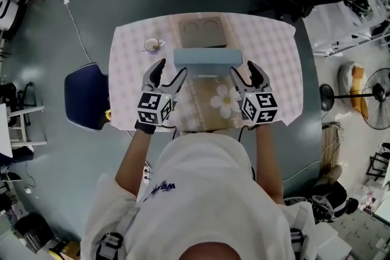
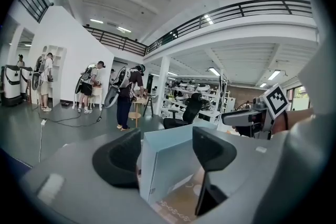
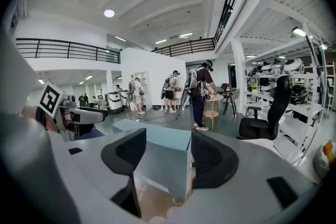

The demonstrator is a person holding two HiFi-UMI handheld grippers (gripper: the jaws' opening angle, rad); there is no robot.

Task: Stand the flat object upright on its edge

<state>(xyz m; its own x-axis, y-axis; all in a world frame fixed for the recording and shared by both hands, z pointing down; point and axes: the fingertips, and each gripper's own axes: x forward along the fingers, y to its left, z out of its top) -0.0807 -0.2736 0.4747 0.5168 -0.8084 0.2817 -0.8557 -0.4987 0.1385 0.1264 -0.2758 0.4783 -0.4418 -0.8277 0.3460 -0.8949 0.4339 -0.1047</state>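
1. head view: the light blue box (image 1: 207, 58) stands on a long edge at the middle of the table (image 1: 274, 52), with its length parallel to the far edge. we see mostly its narrow top side. the left gripper (image 1: 172, 67) is at the box's left end and the right gripper (image 1: 244, 68) is at its right end. each has one jaw on the near face and one round the end corner. beyond the box, toward the far edge, lies a brown tray (image 1: 203, 33), and a cup (image 1: 152, 44) sits toward the far left corner. a flower print (image 1: 226, 99) on the cloth shows between the grippers, near the front edge. from here we cannot tell whether the box's lower edge touches the cloth.

2. left gripper view: the left gripper (image 2: 167, 136) has its jaws part-way apart, pinching the left end of the box (image 2: 176, 160). the box's wide face stands upright. the jaw at the right covers part of that face, so we cannot see all of the contact. the box's bottom corner shows low down beside patterned cloth, and the gripper's body hides the rest of the lower edge. the right gripper (image 2: 231, 118) appears at the box's far end, too small for us to read its jaws.

3. right gripper view: the right gripper (image 3: 167, 139) has its jaws likewise part-way apart, clamped on the right end of the box (image 3: 157, 157), which is upright here too. the jaw at the right hides the end corner. the left gripper (image 3: 100, 114) shows beyond, at the other end.
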